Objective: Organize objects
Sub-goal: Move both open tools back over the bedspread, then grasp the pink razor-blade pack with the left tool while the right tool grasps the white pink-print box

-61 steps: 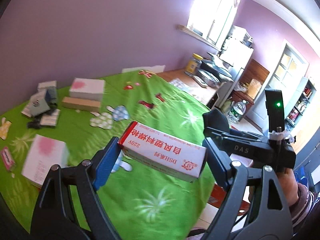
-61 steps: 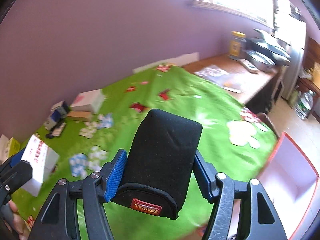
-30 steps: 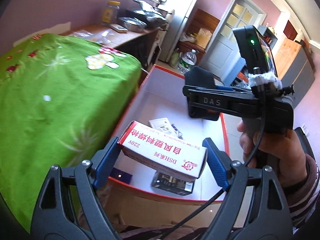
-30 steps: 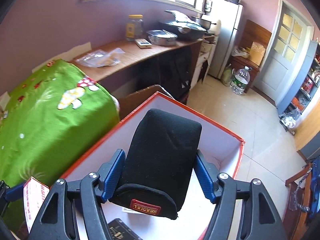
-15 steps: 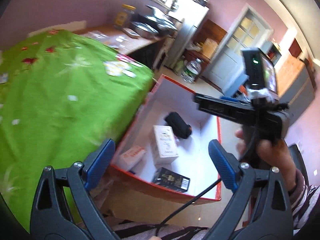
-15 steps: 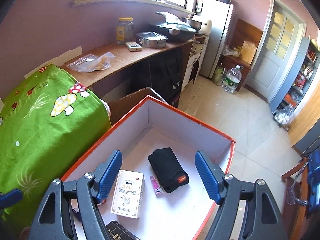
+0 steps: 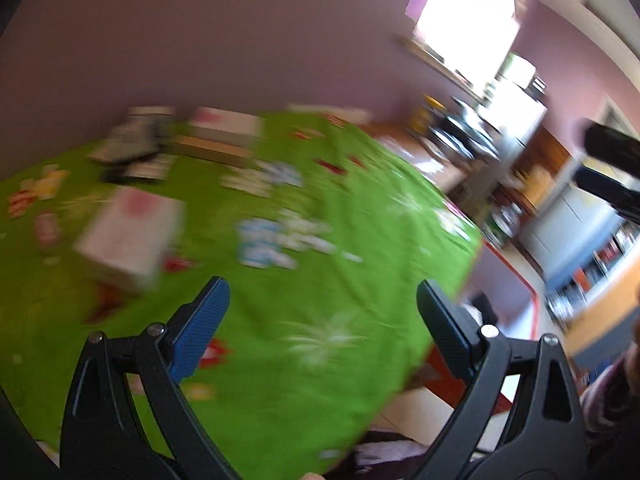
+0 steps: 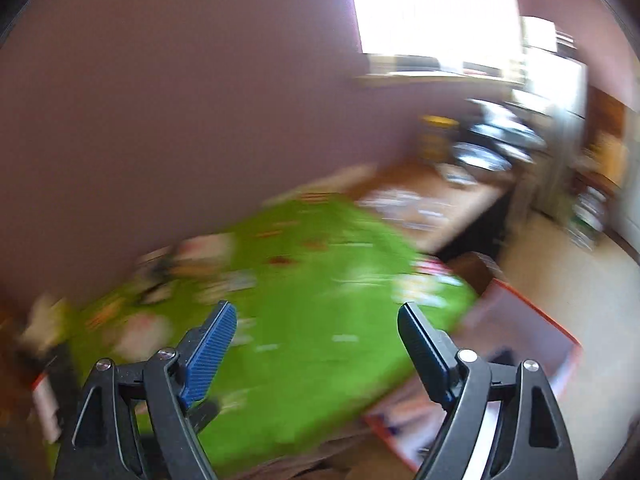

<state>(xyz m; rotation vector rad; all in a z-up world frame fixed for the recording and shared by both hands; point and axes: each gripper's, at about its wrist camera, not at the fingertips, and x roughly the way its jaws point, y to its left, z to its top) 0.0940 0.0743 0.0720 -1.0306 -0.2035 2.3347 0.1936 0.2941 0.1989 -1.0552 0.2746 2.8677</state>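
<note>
Both views are motion-blurred. Left tool (image 7: 322, 312): jaws spread wide, nothing between them, above the green cloth (image 7: 328, 304) on the counter. Right tool (image 8: 316, 330): likewise wide and empty. White boxes (image 7: 128, 236) and smaller packets lie scattered on the cloth toward the wall. Red-rimmed storage box (image 8: 532, 332) stands on the floor beside the counter's edge.

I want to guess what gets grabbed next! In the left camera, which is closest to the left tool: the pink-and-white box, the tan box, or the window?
1. Pink-and-white box, left on the green cloth.
2. Tan box, farther back by the wall.
3. Window, upper right, farthest.
</note>
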